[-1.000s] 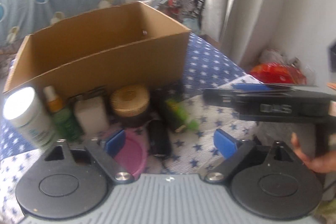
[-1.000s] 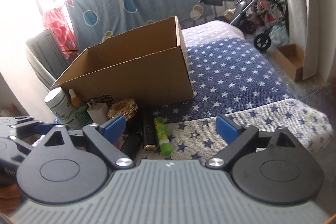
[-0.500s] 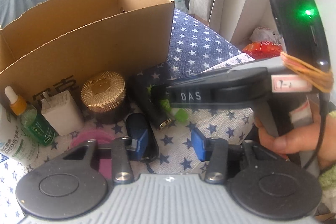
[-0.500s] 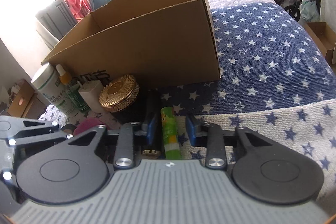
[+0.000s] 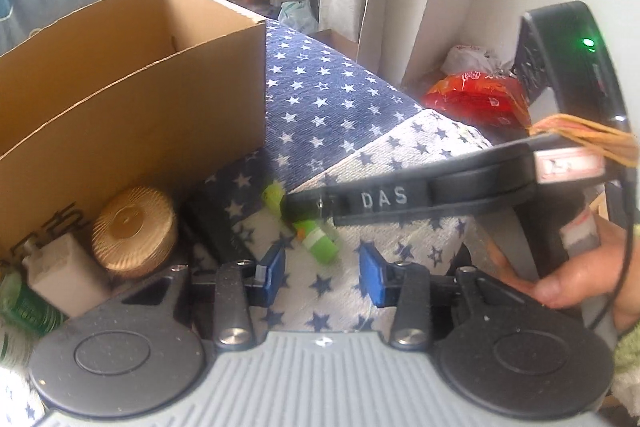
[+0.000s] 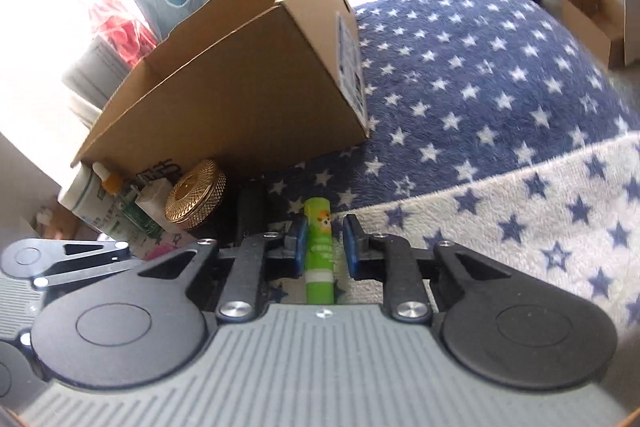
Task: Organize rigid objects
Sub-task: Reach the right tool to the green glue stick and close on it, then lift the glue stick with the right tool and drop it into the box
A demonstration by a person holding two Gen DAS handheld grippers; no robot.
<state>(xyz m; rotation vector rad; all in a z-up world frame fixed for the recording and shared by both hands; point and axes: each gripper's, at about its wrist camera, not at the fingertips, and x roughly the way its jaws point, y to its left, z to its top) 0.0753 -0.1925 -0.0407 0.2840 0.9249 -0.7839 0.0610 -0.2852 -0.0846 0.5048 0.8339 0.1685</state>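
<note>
Straddling the green tube [image 6: 318, 247] lying on the starred blanket [image 6: 500, 99], the right gripper [image 6: 323, 241] stands narrowly parted, not yet clamped; next, squeeze, lift toward the cardboard box [image 6: 240, 99]. The left gripper [image 5: 322, 273] hangs apart, holding nothing.

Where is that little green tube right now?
In the right wrist view, the green tube lies on the star blanket between the right gripper pads, right of the gold jar.

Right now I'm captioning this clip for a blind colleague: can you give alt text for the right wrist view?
The right tongs straddle a green tube lying on a star-print blanket, blue pads close beside it with slim gaps. Behind stands an open cardboard box, with a gold-lidded jar and bottles in front of it.
</note>
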